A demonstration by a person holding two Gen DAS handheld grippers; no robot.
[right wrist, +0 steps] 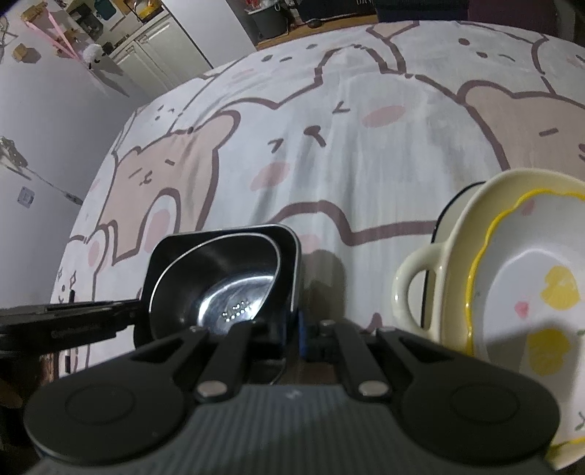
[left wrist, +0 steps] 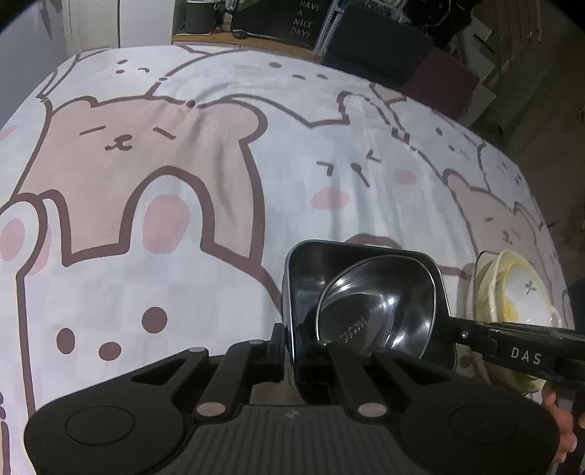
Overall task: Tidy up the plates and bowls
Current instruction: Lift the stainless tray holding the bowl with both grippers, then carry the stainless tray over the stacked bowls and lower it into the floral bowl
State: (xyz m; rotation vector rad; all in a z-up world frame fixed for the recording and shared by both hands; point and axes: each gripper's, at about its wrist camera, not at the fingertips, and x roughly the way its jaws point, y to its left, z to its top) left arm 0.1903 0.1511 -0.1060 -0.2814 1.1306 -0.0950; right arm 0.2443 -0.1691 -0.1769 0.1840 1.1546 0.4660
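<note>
left tongs [left wrist: 292,350] clenched on near wall of the black square tray [left wrist: 360,252], steel bowl [left wrist: 376,307] inside; right tongs [right wrist: 298,336] clenched on its right wall. lift level together over bed [left wrist: 219,182], set beside ceramic stack [right wrist: 512,292].

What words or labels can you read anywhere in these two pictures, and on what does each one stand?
"HAVE A NICE DAY!", top word partly cut off, on the dark board beyond the bed.
"DAS" on the black arm of the right gripper, seen from the left wrist.
Stamped writing on the bottom of the steel bowl: too blurred to read in either view.
The floral bowl carries pictures only, no words.
</note>
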